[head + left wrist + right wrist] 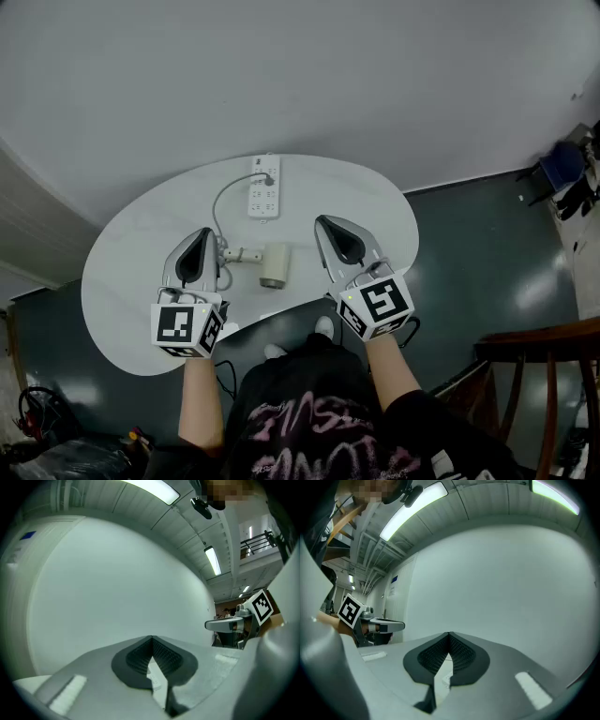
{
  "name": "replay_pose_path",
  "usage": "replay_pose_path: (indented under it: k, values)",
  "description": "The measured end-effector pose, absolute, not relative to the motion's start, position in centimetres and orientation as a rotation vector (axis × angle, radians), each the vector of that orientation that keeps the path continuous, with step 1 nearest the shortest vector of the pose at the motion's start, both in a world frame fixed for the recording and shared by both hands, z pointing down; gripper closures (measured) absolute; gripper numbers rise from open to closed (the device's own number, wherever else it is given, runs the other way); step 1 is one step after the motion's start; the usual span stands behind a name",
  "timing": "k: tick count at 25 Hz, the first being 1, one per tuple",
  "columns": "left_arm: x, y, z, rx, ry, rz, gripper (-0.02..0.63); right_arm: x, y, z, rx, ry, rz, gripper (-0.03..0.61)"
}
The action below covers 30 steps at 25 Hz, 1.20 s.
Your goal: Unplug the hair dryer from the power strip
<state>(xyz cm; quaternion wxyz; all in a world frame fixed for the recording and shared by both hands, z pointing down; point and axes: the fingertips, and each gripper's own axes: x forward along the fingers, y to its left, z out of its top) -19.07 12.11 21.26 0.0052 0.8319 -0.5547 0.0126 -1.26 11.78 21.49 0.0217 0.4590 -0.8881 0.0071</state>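
Head view puts the person's forearms nearest, each carrying a gripper low over the near side of the white table (pixel 131 281). The left gripper (pixel 201 234) and the right gripper (pixel 325 225) hang clear of everything. Each gripper view shows the ribbed pads clenched tip to tip, with nothing between them.

Just beyond and between the two tips lies the beige hair dryer (pixel 273 265), on its side. Its cord (pixel 218 202) loops off to the left and curls back toward the far edge. There the power strip (pixel 264 192) lies flat, with the plug (pixel 269 178) seated in a socket at its far end. The other sockets look empty, and no bin or tray is on the table.

As I see it, the reach has not begun. Both grippers must first open. One should then press the strip's body down while the other closes on the plug's housing, not the cord, and draws it straight out of the socket. If nothing pins the strip, it will likely lift or slide with the pull.
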Motion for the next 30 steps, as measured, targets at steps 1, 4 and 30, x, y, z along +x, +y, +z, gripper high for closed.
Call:
replay_pose_path:
  k: [1,4,30]
  values:
    - [-19.1,12.1,21.3,2.606,-1.737,0.041,0.614,-1.4,11.8,21.5,1.42,-2.753,0.021,0.574]
    - [-19.3,12.2,21.5,2.611,-1.732,0.043,0.614,-1.7,12.0,21.6,1.418,-2.755,0.018,0.574]
    - [-20.7,13.6,22.7,2.599,-1.714,0.033,0.614,-3.1,13.7,21.4,1.4,-2.786,-0.038,0.572]
